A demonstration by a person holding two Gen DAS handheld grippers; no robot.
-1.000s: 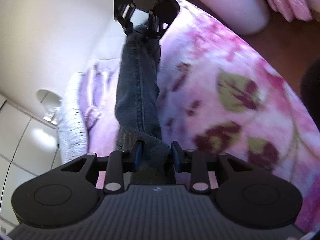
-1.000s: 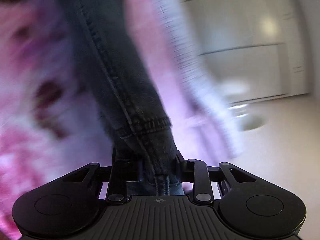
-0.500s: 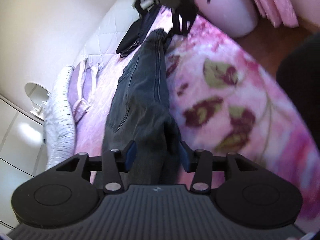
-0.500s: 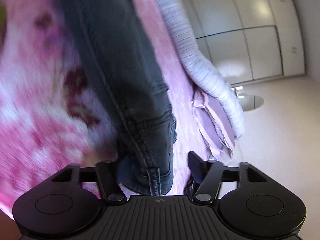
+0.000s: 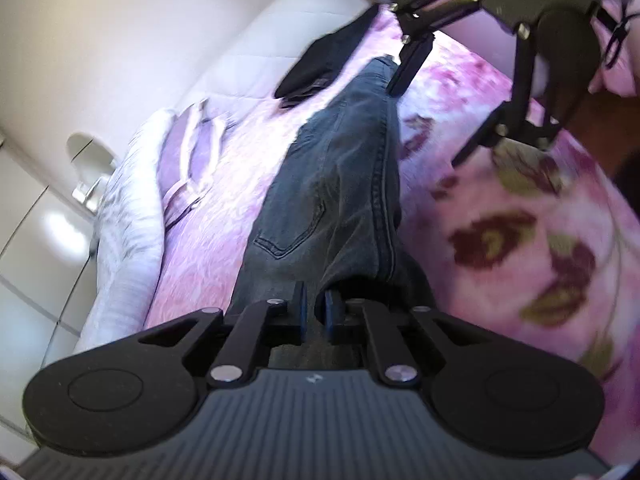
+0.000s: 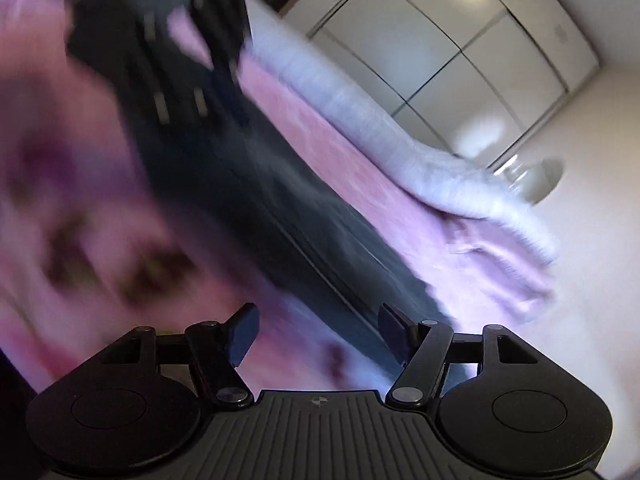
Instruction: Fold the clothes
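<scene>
White wardrobe doors (image 6: pixel 472 60) are seen behind a bed covered by a pink floral blanket (image 5: pixel 520 220). Dark jeans (image 5: pixel 332 184) are laid lengthwise on the blanket, beside a striped pillow (image 5: pixel 128 216) and a black garment (image 5: pixel 320 60). The left gripper (image 5: pixel 315 312) is clamped on the jeans' near end. The right gripper (image 6: pixel 318 334) is held with fingers apart, gripping nothing, above the jeans' far end.

Pink floral blanket (image 5: pixel 520 220); white wardrobe doors (image 6: pixel 460 52); round lamp (image 5: pixel 86 156)
</scene>
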